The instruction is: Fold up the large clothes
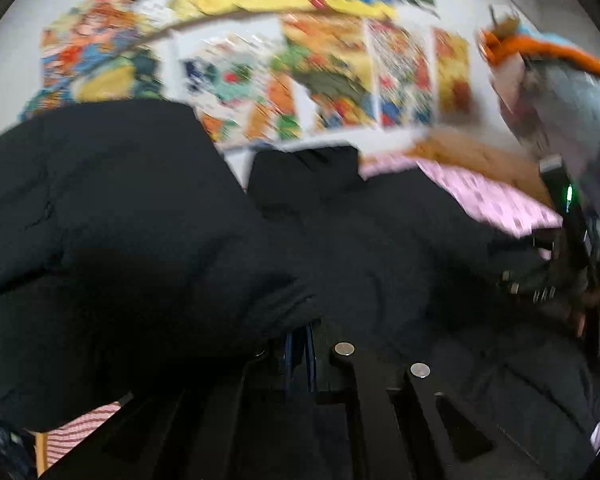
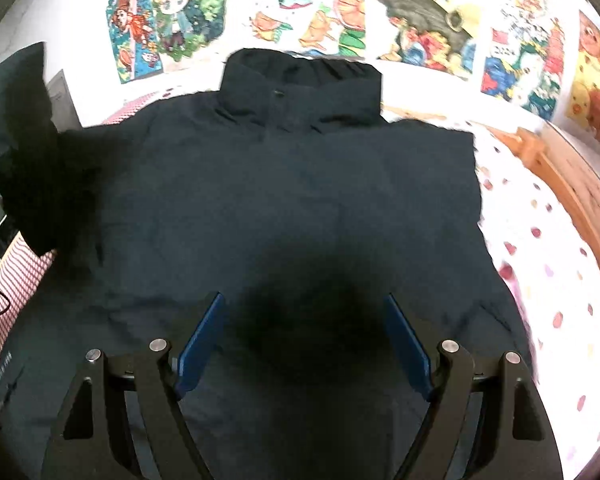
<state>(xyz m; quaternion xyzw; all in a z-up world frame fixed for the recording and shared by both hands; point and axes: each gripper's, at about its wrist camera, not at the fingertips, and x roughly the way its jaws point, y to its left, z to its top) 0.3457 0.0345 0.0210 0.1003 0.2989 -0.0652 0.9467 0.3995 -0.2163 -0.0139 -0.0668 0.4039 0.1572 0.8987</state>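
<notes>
A large black padded jacket [image 2: 292, 200] lies flat on the bed, collar [image 2: 300, 84] toward the wall. My right gripper [image 2: 306, 340] is open and empty, hovering over the jacket's lower middle. My left gripper [image 1: 300, 344] is shut on a sleeve of the jacket [image 1: 112, 220] and holds it lifted above the jacket body [image 1: 400, 248]; the sleeve hides most of the fingers. That raised sleeve shows at the left edge of the right wrist view [image 2: 28, 152]. The right gripper also shows at the right edge of the left wrist view [image 1: 572, 248].
The bed has a white spotted sheet [image 2: 548, 248] on the right and a red striped cloth [image 2: 16, 272] on the left. A wooden bed frame [image 2: 572, 176] runs along the right. Colourful drawings [image 2: 380, 12] cover the wall behind.
</notes>
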